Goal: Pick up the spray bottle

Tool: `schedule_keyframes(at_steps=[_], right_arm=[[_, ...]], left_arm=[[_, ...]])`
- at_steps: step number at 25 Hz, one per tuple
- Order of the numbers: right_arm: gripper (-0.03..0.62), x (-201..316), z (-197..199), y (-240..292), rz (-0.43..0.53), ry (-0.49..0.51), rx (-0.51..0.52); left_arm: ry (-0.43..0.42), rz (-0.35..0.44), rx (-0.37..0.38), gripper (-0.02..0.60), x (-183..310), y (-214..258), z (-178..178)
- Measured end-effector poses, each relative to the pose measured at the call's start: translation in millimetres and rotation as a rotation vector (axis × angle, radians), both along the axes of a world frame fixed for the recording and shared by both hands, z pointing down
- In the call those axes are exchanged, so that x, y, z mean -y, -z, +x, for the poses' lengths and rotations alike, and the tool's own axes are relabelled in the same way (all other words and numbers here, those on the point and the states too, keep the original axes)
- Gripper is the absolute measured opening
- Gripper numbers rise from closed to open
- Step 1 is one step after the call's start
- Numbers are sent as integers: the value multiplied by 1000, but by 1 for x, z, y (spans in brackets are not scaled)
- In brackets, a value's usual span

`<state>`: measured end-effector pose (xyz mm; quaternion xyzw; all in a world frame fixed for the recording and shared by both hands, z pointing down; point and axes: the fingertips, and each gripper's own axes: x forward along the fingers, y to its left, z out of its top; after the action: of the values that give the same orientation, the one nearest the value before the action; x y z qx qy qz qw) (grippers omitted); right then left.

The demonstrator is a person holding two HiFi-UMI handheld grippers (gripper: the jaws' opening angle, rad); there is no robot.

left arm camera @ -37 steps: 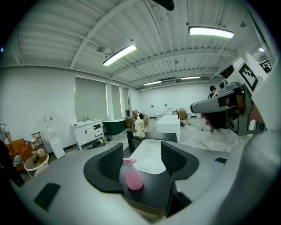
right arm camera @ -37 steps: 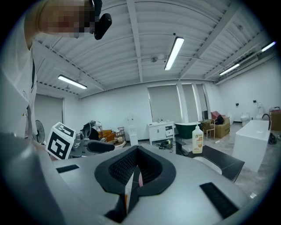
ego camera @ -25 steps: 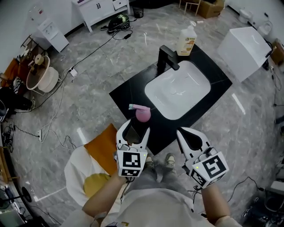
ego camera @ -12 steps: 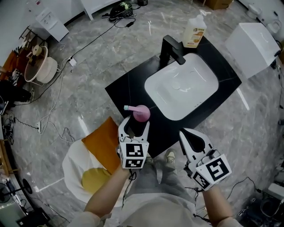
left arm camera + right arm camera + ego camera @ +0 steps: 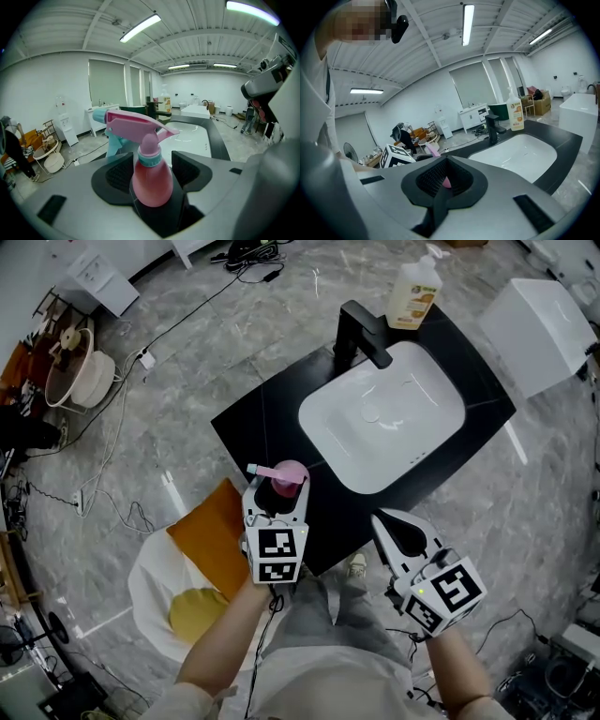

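The pink spray bottle (image 5: 284, 476), with a pink trigger and teal nozzle, stands at the near left corner of the black counter (image 5: 258, 423). My left gripper (image 5: 278, 493) is shut on the spray bottle's round body, one pad against each side. The left gripper view shows the spray bottle (image 5: 151, 180) held between the dark pads (image 5: 117, 176), trigger head pointing left. My right gripper (image 5: 392, 526) hovers off the counter's near edge, shut and empty. In the right gripper view the right gripper (image 5: 445, 180) is closed to a slit, with the spray bottle (image 5: 432, 150) visible beyond it.
A white sink basin (image 5: 323, 413) is set in the counter, with a black faucet (image 5: 361, 334) and a soap pump bottle (image 5: 415, 294) behind it. A white box (image 5: 539, 320) stands to the right. An orange cushion (image 5: 211, 540) lies on a white seat at left. Cables cross the floor.
My left gripper moved forward around the spray bottle and its jaws closed from wide open onto the body. The right gripper stayed roughly where it was.
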<state>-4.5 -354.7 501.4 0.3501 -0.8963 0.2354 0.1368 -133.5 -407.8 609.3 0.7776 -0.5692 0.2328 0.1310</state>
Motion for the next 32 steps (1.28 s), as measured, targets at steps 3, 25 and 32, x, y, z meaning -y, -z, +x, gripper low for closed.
schedule_keyframes(at_steps=[3, 25, 32], right_arm=[[28, -2, 1, -3, -18, 8, -9], [28, 0, 43, 151, 284, -35, -31], [28, -17, 66, 235, 455, -64, -12]], left_arm=[[-15, 6, 11, 218, 4, 2, 2], [-170, 142, 3, 202, -16, 150, 33], [-172, 236, -37, 201, -28, 224, 43]])
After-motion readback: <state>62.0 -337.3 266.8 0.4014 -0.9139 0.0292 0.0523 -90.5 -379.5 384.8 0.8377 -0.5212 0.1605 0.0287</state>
